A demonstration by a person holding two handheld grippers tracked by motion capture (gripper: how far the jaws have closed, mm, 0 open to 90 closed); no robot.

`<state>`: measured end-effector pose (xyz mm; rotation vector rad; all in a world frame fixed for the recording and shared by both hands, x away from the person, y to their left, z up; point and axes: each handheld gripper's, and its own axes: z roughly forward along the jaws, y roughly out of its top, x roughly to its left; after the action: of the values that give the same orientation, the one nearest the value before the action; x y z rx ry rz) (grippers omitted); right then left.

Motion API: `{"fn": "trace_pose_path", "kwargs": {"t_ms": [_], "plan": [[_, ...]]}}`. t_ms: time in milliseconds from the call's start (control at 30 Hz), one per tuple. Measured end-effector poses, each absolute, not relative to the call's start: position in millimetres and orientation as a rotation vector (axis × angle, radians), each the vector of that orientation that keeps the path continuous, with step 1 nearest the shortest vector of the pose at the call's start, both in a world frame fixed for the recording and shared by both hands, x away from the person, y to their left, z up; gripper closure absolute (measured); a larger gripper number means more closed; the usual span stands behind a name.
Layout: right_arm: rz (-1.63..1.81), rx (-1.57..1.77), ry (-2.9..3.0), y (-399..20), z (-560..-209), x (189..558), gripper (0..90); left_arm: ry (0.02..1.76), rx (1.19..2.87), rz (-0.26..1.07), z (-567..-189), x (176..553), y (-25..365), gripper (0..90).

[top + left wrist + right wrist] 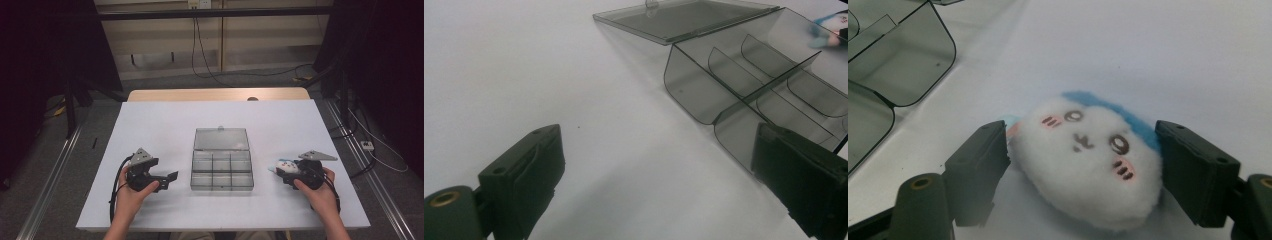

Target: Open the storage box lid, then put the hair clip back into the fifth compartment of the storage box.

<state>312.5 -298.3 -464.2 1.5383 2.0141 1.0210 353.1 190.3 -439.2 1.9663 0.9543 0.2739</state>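
1. High view: a white table [165, 125] is sitting over grey floor, dark curtains flanking; a clear box [221, 167] is lying mid-table, lid open.
2. Left gripper [167, 179] is spreading wide, holding nothing. Right gripper [1080, 165] is flanking a plush [1088, 165], both jaws touching it.
3. Bare table is lying around both grippers.

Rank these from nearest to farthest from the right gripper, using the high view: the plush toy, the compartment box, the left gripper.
1. Plush toy, between the right gripper's jaws.
2. Compartment box, table centre, lid open.
3. Left gripper, beyond the box.
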Motion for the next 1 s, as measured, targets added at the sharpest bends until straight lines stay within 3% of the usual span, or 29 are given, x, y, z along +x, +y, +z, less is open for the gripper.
{"fn": "trace_pose_path", "kwargs": {"t_ms": [433, 1000], "plan": [[1.021, 1.516, 2.043, -295.2, -464.4, 315.9, 31.9, 0.954, 1.974, 0.279, -439.0, 351.3, 192.0, 7.2], [1.149, 1.406, 2.057, -275.9, -436.5, 311.2, 33.2, 0.954, 1.96, 0.277, -437.6, 351.4, 193.7, 7.3]]}}
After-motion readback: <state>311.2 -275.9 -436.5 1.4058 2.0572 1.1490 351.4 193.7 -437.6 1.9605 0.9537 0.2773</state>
